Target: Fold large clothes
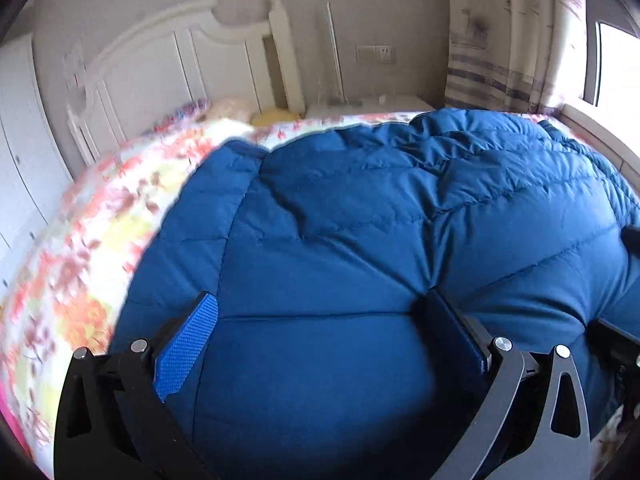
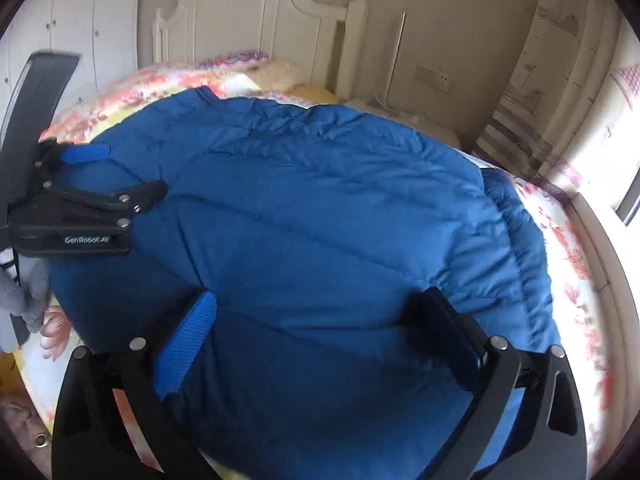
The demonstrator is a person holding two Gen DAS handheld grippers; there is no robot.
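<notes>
a bedroom: a white panelled wooden headboard (image 1: 168, 60) stands at the far end of a bed covered by a floral quilt in red, orange and yellow (image 1: 80, 248), with a striped curtain (image 1: 492, 40) by the window on the right. the task's thing, a big blue quilted down jacket (image 1: 360, 220), lies spread over the near part of the bed, puffy and creased along its stitch lines.

the left gripper (image 1: 320, 320) has its fingers spread wide, its tips resting on or just above the jacket's near part, pinching nothing. the right gripper (image 2: 324, 324) is likewise spread wide over the jacket's near edge, holding nothing; in its view the left gripper sits off to the left side, above the fabric.

risks, as i judge them: the shell looks slick and the filling springy, so a shallow pinch may catch only the outer layer and slip free. a fold may also puff back open, and uneven lifting between the two sides would skew the fold or drag the floral quilt beneath.
</notes>
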